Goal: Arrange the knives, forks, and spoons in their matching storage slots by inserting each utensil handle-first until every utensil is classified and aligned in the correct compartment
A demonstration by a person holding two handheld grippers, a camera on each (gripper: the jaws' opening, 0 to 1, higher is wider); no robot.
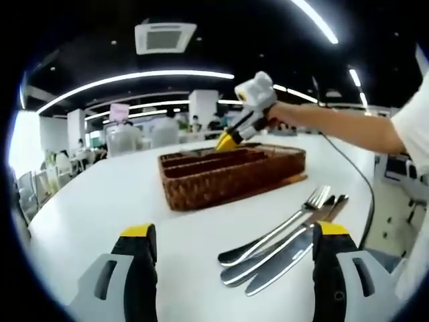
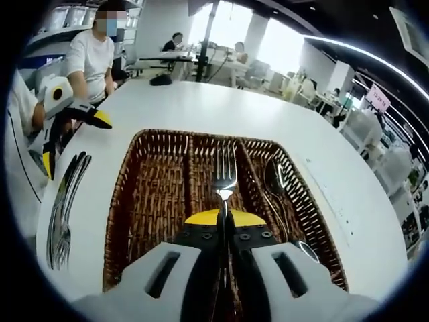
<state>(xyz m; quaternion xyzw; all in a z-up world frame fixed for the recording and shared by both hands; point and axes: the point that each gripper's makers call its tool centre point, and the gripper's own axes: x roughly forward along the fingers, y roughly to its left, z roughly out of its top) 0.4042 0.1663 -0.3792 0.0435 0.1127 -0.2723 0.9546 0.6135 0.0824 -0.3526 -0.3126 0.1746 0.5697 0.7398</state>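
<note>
My left gripper (image 1: 231,258) hovers over the desk (image 1: 100,201) with fingers spread wide, grasping nothing; loose cutlery (image 1: 281,245) lies just inside its right finger, the wicker tray (image 1: 231,171) straight ahead. My right gripper (image 2: 223,225) has its fingers clenched on a fork (image 2: 224,176), tines forward, over the tray's middle slot; spoons (image 2: 276,181) lie in the slot to the right.

Fork (image 2: 224,176) between closed fingers (image 2: 201,231)

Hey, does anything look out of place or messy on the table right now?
Nothing looks damaged or spilled. Some cutlery lies loose on the white table, outside the wicker tray. The right gripper holds a fork over the middle slot.
</note>
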